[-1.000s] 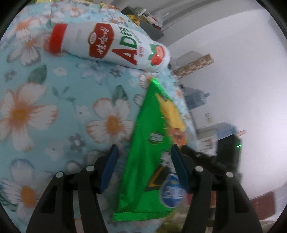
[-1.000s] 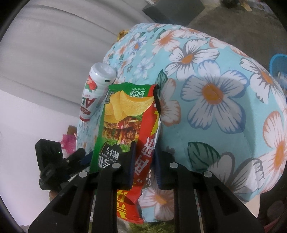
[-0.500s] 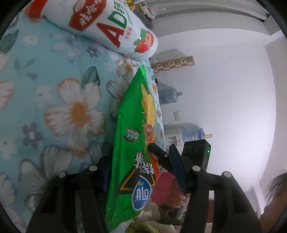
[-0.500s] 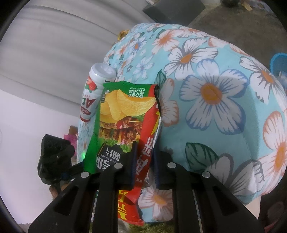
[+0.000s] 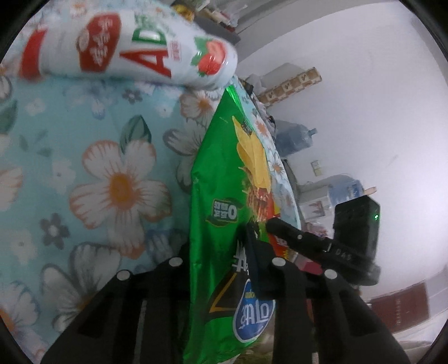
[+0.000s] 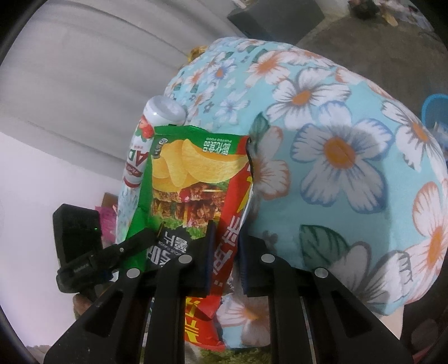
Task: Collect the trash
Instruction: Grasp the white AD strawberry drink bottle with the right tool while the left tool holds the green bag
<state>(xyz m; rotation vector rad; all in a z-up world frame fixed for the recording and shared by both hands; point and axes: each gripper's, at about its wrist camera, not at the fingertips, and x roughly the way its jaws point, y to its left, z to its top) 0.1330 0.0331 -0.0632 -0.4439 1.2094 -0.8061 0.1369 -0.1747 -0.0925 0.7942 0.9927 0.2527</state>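
A green chip bag (image 5: 224, 196) lies at the edge of a floral blue cloth (image 5: 84, 168). My left gripper (image 5: 221, 252) is shut on its green side. My right gripper (image 6: 225, 252) is shut on the same bag (image 6: 196, 179) at its red edge. A white strawberry drink bottle (image 5: 126, 53) with a red cap lies on the cloth just beyond the bag; it also shows in the right wrist view (image 6: 145, 140). Each view shows the other gripper alongside the bag.
Water jugs (image 5: 294, 137) and boxes (image 5: 291, 84) stand by a white wall beyond the cloth's edge. A dark box (image 6: 274, 14) sits on the floor far behind. A blue bin rim (image 6: 436, 109) shows at the right.
My left gripper has closed from open onto the green side of the bag. The right gripper has kept its hold, and the bag has shifted slightly.
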